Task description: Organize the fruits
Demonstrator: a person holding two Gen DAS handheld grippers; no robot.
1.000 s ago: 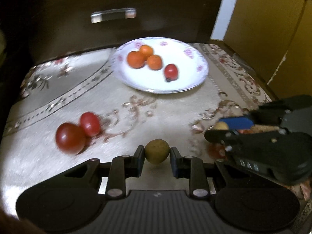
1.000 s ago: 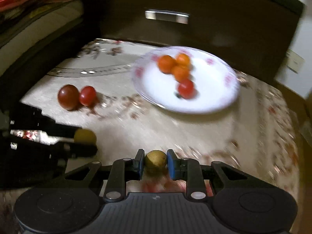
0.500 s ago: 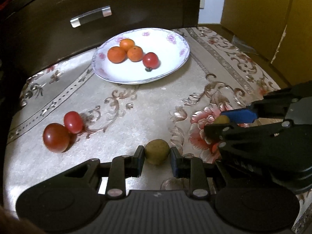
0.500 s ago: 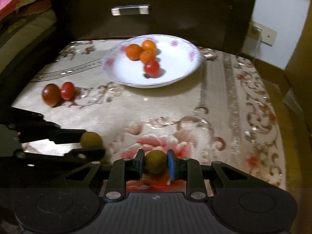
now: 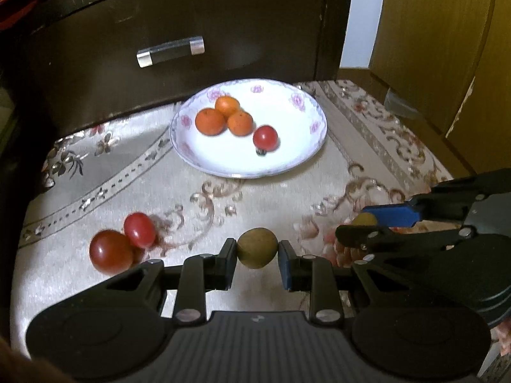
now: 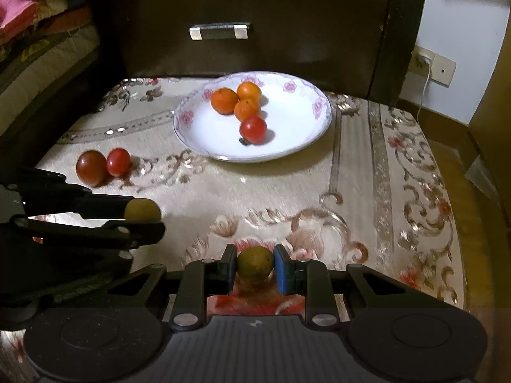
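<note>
My left gripper (image 5: 257,249) is shut on a small yellow-green fruit (image 5: 257,248), held above the patterned cloth. My right gripper (image 6: 255,265) is shut on a second yellow-green fruit (image 6: 255,264); it also shows in the left wrist view (image 5: 364,220). A white flowered plate (image 5: 306,156) at the back holds three oranges (image 5: 209,121) and one red tomato (image 5: 265,138). Two red tomatoes (image 5: 110,250) (image 5: 139,229) lie touching on the cloth to the left. The plate (image 6: 303,146) and the loose tomatoes (image 6: 91,167) show in the right wrist view too.
A dark cabinet with a drawer handle (image 5: 170,51) stands right behind the plate. Yellow-brown panels (image 5: 431,48) rise at the right. The cloth-covered surface (image 6: 367,191) drops off at its right edge. Stacked fabrics (image 6: 38,32) lie at the far left.
Both grippers have shifted with their fruits still held; the plate now sits more centred and farther ahead in both views. The loose tomatoes have not moved.
</note>
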